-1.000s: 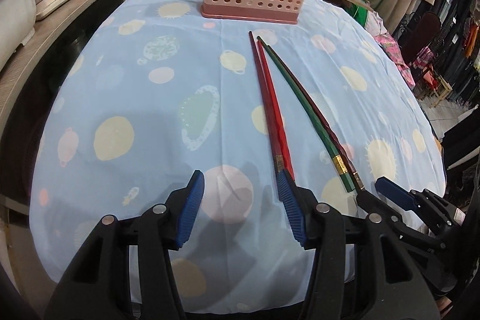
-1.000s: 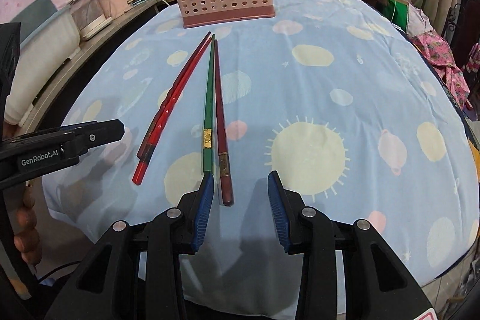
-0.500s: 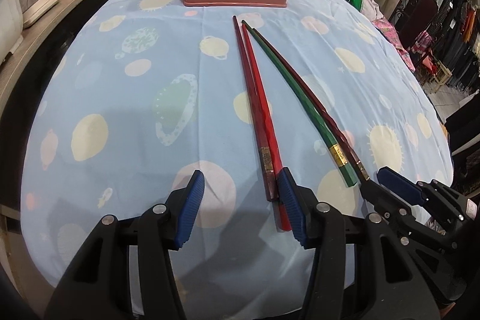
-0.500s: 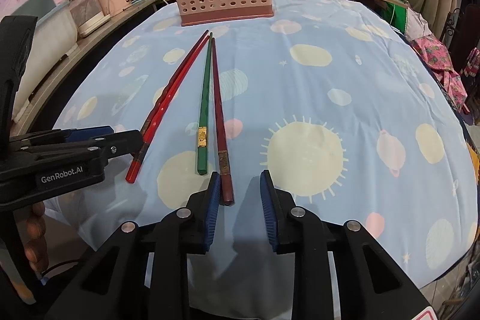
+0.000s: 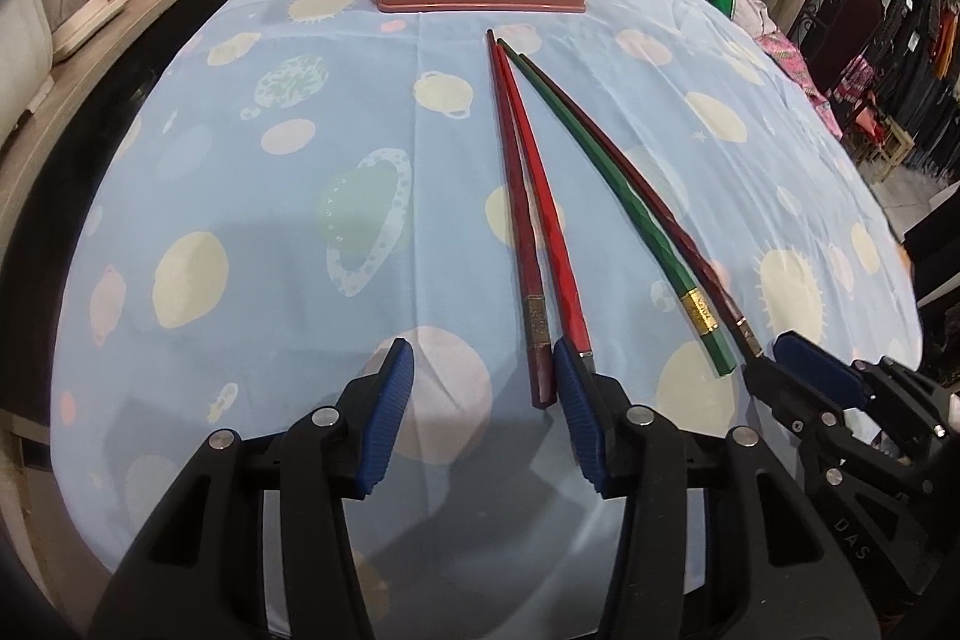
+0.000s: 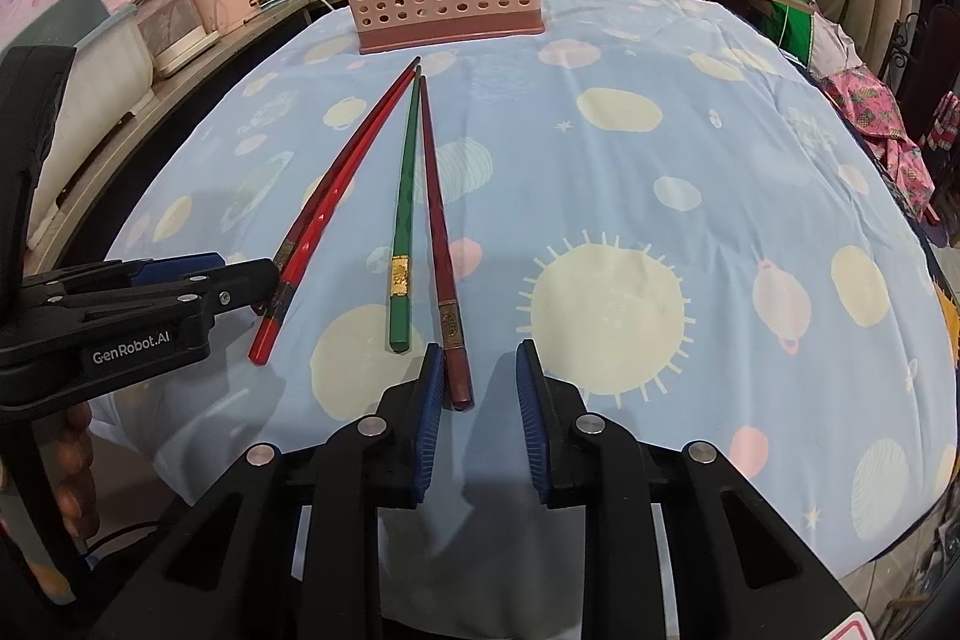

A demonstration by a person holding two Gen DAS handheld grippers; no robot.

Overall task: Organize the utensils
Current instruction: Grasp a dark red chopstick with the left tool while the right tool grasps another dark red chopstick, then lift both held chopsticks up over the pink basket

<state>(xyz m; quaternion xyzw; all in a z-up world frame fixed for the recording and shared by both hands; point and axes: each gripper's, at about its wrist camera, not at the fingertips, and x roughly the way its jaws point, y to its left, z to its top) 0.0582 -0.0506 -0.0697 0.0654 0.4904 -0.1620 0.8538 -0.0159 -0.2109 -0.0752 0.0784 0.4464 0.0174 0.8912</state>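
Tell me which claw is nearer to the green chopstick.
Right. The right claw sits open just past the green chopstick's thick end, around the dark red one beside it. The left claw is farther away, by the two red chopsticks.

Your left gripper is spread wide and held low; your right gripper (narrower gap) is also parted, empty.
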